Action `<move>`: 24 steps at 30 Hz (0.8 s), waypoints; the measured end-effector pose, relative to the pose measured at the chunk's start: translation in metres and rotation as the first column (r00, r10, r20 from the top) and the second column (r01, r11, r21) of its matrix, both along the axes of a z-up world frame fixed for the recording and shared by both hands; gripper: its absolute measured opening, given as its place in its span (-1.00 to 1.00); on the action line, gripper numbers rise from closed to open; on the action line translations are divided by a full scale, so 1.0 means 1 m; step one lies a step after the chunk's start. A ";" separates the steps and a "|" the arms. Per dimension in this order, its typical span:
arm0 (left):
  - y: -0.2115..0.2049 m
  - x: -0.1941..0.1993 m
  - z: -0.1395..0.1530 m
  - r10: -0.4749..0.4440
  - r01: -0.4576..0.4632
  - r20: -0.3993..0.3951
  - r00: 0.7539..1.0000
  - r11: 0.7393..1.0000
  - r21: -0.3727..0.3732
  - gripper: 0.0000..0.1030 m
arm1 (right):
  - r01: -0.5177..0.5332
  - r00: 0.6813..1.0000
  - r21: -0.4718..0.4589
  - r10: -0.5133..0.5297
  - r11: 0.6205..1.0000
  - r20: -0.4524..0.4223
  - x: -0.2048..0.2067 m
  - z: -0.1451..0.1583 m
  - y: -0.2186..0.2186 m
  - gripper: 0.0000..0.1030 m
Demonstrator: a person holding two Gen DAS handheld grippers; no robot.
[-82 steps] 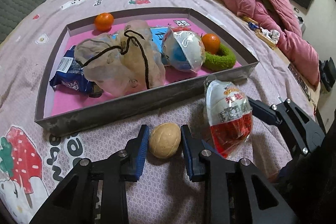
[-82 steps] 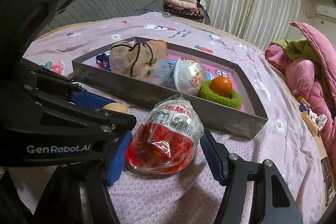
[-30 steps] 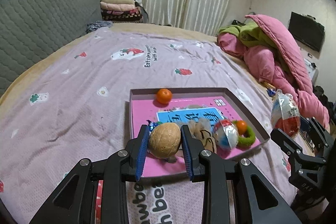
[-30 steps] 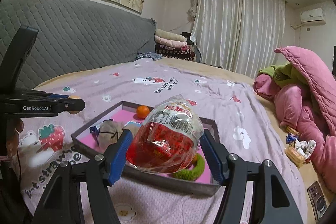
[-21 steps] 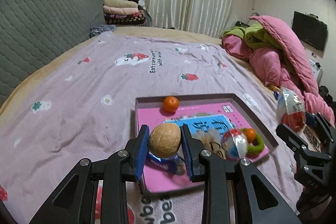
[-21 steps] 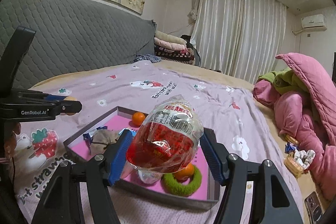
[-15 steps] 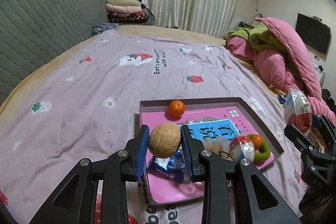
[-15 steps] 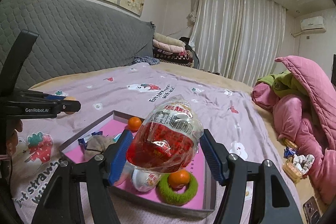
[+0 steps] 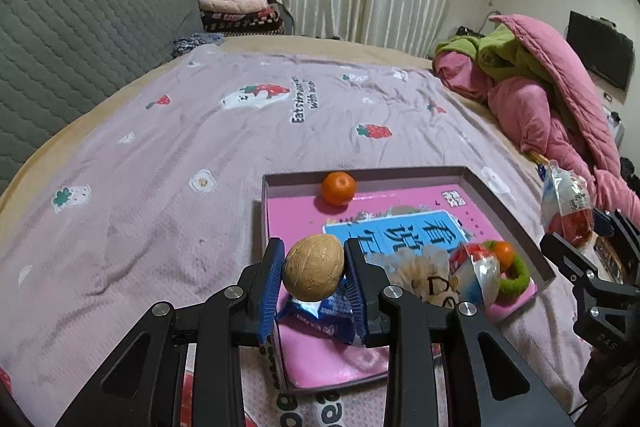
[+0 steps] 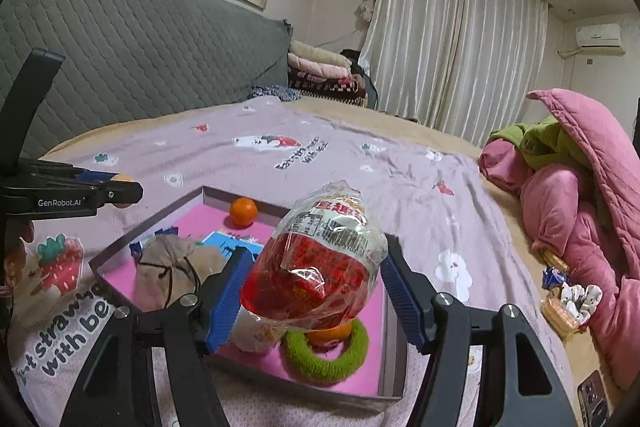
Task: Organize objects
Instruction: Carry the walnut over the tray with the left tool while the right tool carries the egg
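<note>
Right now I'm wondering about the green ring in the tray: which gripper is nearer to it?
Right. The right gripper hangs just above the green ring; the left gripper is over the tray's opposite end.

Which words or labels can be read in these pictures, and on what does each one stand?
"GenRobot.AI": side of the left gripper.
"with bea": bedsheet, cut off.
"Eat str... with": bedsheet print, partly blurred.
"D A S": right gripper body.
Snack pack label and tray print: Chinese, unreadable.
</note>
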State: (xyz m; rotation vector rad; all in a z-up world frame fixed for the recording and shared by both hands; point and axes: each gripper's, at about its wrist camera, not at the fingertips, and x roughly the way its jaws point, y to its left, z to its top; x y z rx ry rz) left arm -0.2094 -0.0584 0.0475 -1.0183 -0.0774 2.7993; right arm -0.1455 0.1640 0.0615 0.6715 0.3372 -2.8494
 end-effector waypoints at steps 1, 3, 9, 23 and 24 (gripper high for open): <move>0.001 0.001 -0.002 0.000 0.000 0.003 1.000 1.000 -0.002 -0.40 | -0.001 1.000 0.003 0.001 1.000 0.005 0.001 -0.002 0.000 0.29; 0.004 0.002 -0.004 -0.004 0.004 0.008 1.000 1.000 -0.002 -0.40 | -0.002 1.000 0.009 0.001 1.000 0.016 0.002 -0.006 -0.001 0.29; 0.011 0.008 -0.012 -0.006 0.007 0.013 1.000 1.000 -0.022 -0.40 | -0.009 0.998 0.013 0.008 1.000 0.058 0.001 -0.016 -0.002 0.29; 0.023 0.011 -0.030 -0.009 0.013 0.064 0.998 0.998 -0.066 -0.39 | -0.001 0.992 0.022 -0.002 1.000 0.129 -0.005 -0.033 0.001 0.29; 0.022 0.011 -0.032 -0.005 0.010 0.068 0.998 0.998 -0.066 -0.39 | 0.000 0.990 0.021 -0.002 1.000 0.138 -0.005 -0.035 0.001 0.29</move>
